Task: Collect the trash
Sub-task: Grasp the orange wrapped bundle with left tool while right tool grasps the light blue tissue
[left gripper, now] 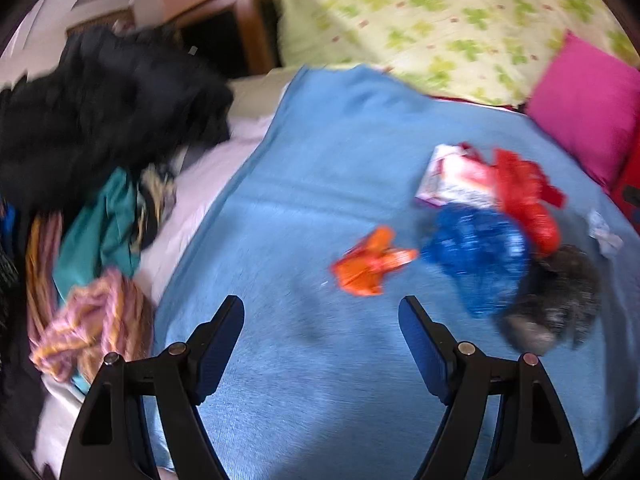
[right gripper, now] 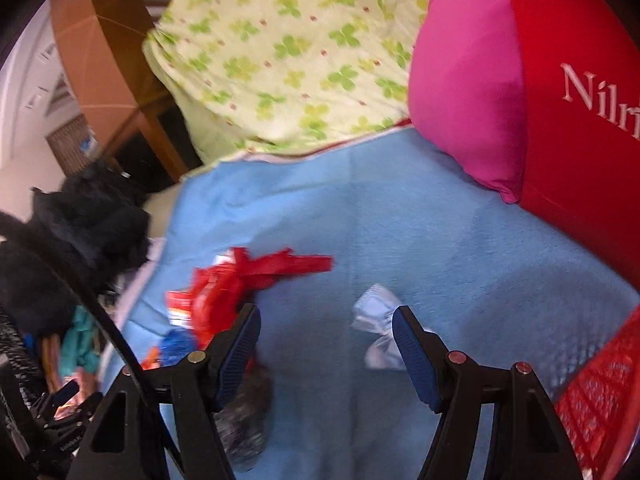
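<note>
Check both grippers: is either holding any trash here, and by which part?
Nothing is held. The left gripper is open above bare blanket; the right gripper is open, the white wrapper untouched ahead of it.

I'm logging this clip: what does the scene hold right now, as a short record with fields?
surface: blue blanket on a bed
trash: orange wrapper, blue wrapper, red wrapper, white crumpled paper, dark bag
container: red mesh basket, at the right edge
left gripper: open, empty, short of the orange wrapper
right gripper: open, empty, white crumpled paper just ahead
nearby: pink pillow, pile of clothes
image quality: motion blur
</note>
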Demonstrator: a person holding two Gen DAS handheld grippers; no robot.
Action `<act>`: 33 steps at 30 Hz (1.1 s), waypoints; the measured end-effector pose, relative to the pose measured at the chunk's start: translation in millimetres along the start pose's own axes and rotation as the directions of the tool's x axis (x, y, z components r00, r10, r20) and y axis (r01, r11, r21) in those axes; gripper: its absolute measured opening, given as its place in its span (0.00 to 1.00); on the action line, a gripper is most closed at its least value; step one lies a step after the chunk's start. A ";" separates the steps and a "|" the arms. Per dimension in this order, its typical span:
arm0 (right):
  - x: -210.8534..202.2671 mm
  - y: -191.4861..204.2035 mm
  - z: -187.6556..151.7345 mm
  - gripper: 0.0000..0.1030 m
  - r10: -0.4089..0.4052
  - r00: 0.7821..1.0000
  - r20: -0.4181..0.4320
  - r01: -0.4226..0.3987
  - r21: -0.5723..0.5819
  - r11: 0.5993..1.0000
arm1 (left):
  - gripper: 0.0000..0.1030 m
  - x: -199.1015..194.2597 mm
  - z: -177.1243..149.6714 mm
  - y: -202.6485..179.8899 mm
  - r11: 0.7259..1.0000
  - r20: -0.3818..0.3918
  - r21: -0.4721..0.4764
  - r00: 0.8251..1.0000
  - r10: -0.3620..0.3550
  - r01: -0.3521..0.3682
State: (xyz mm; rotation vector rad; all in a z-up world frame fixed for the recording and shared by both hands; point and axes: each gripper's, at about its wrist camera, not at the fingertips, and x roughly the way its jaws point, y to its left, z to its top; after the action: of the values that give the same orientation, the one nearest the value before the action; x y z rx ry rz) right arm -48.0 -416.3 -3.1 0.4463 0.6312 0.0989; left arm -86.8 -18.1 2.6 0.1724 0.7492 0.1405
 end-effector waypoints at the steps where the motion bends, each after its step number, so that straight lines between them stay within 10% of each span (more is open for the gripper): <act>1: 9.5 -3.5 1.9 0.70 -0.019 1.000 -0.020 0.019 0.007 1.000 | 0.78 8.9 -1.0 7.1 0.999 -0.024 -0.036 1.000 -0.012 0.011; 12: 63.0 -32.5 3.5 0.62 -0.115 0.979 -0.169 0.127 0.064 0.990 | 0.78 51.6 33.7 -16.8 0.978 -0.044 0.039 0.978 -0.203 0.205; 19: 88.8 -49.3 -2.3 0.46 -0.135 0.960 -0.244 0.161 0.090 0.983 | 0.77 91.7 39.7 -29.7 0.977 -0.142 0.080 0.973 -0.184 0.196; 25: 86.0 -42.1 -4.0 0.38 -0.155 0.959 -0.237 0.171 0.045 0.984 | 0.38 101.9 33.1 -32.1 0.970 -0.199 0.076 0.957 -0.213 0.232; 33: 61.5 -19.6 3.1 0.37 -0.111 0.980 -0.168 0.114 0.011 0.993 | 0.37 75.1 34.3 -33.7 0.972 -0.111 0.082 0.971 -0.210 0.220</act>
State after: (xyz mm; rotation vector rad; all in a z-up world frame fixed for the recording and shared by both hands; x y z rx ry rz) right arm 2.5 -421.3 -43.1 0.4236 0.8214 0.0222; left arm -6.6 -40.6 -29.5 0.1732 0.8712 -0.0933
